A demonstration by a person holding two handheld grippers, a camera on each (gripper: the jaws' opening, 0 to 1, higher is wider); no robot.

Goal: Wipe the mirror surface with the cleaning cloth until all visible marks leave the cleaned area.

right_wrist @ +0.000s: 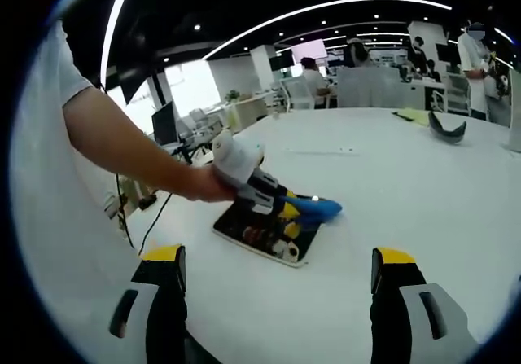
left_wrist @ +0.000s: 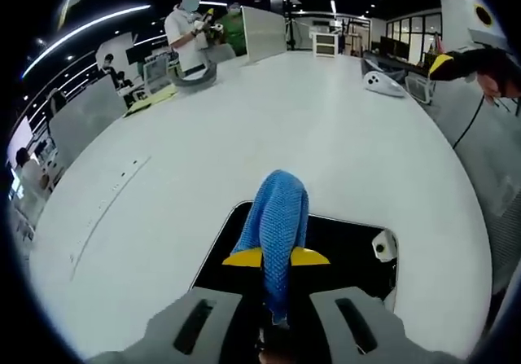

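Note:
A blue knitted cleaning cloth (left_wrist: 277,217) is pinched between the yellow tips of my left gripper (left_wrist: 277,258), which is shut on it. The cloth hangs down onto a dark rectangular mirror (left_wrist: 354,246) lying flat on the white table (left_wrist: 244,136). In the right gripper view a hand holds my left gripper (right_wrist: 286,209), pressing the cloth (right_wrist: 323,209) on the mirror's (right_wrist: 256,235) far side. My right gripper (right_wrist: 278,260) stands open, nearer than the mirror, with nothing between its yellow-tipped jaws. It also appears up at the right (left_wrist: 444,63), off the table.
A white mouse-shaped device (left_wrist: 383,83) and a grey curved object (left_wrist: 195,75) lie on the far half of the table, next to a yellow sheet (left_wrist: 151,102). People stand at the far end. The person's arm (right_wrist: 122,148) reaches in from the left. A cable (right_wrist: 146,221) hangs beside the table.

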